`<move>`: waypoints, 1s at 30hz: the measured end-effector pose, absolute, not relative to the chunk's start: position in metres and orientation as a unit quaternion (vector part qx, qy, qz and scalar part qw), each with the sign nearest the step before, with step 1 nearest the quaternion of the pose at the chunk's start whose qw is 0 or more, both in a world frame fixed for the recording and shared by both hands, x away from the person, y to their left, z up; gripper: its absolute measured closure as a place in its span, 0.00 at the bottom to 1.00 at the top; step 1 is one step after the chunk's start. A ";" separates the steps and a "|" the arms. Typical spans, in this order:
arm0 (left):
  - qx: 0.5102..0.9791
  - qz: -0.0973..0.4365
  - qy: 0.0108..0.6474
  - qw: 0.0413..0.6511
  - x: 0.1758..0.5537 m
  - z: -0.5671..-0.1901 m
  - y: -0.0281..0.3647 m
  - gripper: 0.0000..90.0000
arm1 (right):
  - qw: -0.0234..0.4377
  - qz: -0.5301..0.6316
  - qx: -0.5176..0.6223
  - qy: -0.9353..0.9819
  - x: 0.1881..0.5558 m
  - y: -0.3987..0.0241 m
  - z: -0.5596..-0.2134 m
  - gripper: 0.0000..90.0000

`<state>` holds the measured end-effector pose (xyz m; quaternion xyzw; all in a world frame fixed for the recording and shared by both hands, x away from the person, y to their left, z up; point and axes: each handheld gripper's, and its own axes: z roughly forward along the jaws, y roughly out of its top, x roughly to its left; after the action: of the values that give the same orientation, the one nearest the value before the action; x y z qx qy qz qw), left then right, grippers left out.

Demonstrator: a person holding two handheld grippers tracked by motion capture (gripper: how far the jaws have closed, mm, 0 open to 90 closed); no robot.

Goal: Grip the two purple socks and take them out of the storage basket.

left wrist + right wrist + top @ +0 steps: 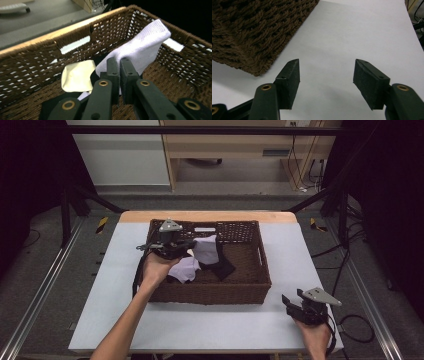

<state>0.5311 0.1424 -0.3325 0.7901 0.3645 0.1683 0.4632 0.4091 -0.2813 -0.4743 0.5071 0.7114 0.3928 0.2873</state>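
White sock (147,47) is pinched in the left tongs (119,75), jaws clamped on its edge, and hangs above the floor of the wicker basket (260,265) near the basket's back-left corner, over a black cloth (222,265) & a pale cloth (77,76). Step in hand looks like lifting it out; next move prob. needs it carried clear over the rim w/o snagging, then set on the table (210,325). Right tongs (325,75) idle w/ jaws apart & nothing between, at the table's front-right corner.

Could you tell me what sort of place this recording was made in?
Probably a lab or workshop bench set up for recording. A white-topped table stands inside a black metal frame, loose cables trail over a grey floor, and a wicker basket of socks serves as test material.
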 end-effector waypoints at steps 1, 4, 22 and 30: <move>0.789 0.169 0.363 0.466 0.529 -0.330 0.144 0.95 | 0.288 0.392 0.507 0.712 0.409 -0.281 -0.474 0.43; 0.779 0.174 0.359 0.483 0.519 -0.320 0.152 0.95 | 0.289 0.392 0.507 0.711 0.409 -0.281 -0.474 0.43; 0.752 0.200 0.305 0.549 0.450 -0.276 0.186 0.95 | 0.287 0.394 0.509 0.709 0.407 -0.282 -0.474 0.43; 0.750 0.198 0.294 0.558 0.428 -0.272 0.197 0.95 | 0.291 0.395 0.505 0.710 0.407 -0.282 -0.474 0.45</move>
<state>0.4284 0.1970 -0.2717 0.7504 0.2943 0.1978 0.5579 0.4071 -0.2818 -0.4738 0.5054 0.7101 0.3946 0.2907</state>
